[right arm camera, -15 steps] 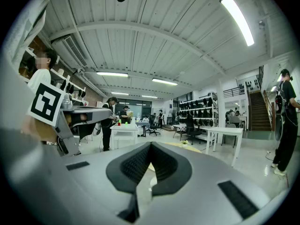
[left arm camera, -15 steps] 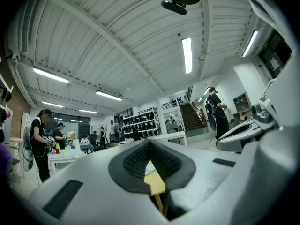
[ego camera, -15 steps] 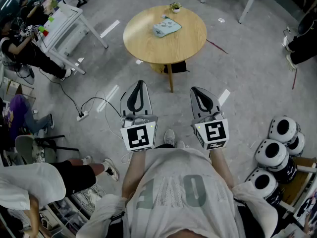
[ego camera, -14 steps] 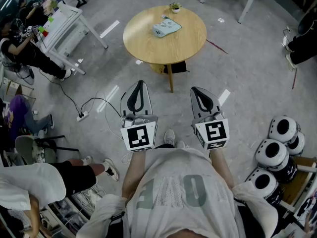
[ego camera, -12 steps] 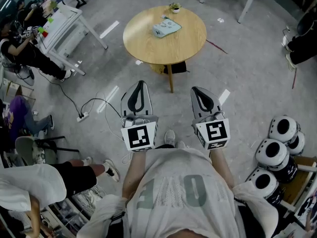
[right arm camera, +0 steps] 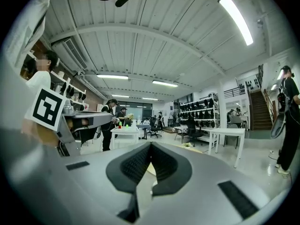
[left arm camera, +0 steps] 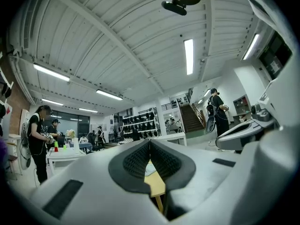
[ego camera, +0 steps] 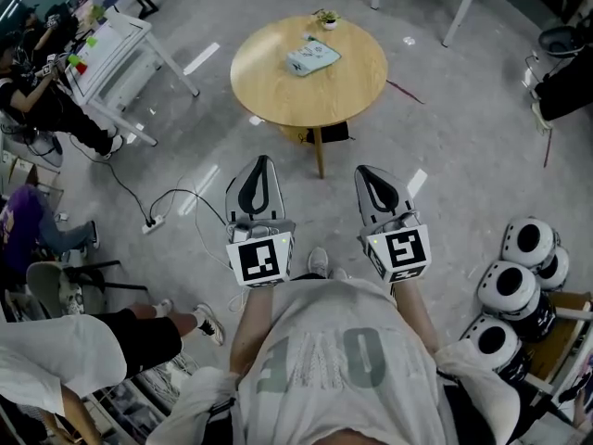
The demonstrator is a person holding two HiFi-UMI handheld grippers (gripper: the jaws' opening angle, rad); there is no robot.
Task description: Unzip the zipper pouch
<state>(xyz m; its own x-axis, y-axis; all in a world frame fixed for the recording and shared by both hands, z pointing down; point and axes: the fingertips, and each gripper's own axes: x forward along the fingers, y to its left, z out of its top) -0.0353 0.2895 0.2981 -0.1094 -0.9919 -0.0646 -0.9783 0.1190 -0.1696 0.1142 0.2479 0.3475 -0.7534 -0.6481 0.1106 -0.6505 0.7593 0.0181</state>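
A pale blue zipper pouch (ego camera: 312,57) lies flat on a round wooden table (ego camera: 343,86) well ahead of me in the head view. My left gripper (ego camera: 262,162) and right gripper (ego camera: 363,171) are held side by side in front of my chest, short of the table and above the floor. Both are shut with nothing between the pads. In the left gripper view the left gripper (left arm camera: 149,141) has its jaws pressed together, with a strip of the table (left arm camera: 156,185) below them. In the right gripper view the right gripper (right arm camera: 150,146) is likewise shut and empty.
A small potted plant (ego camera: 328,14) stands at the table's far edge. A white desk (ego camera: 116,49) with people beside it is at the left, white table legs (ego camera: 459,7) at the back right. White and black helmets (ego camera: 519,276) sit at the right. A power strip and cable (ego camera: 153,223) lie on the floor.
The view has shifted slightly, as the table and left-hand desk sit a little differently in frame. Both grippers stay shut and in the same place before my chest.
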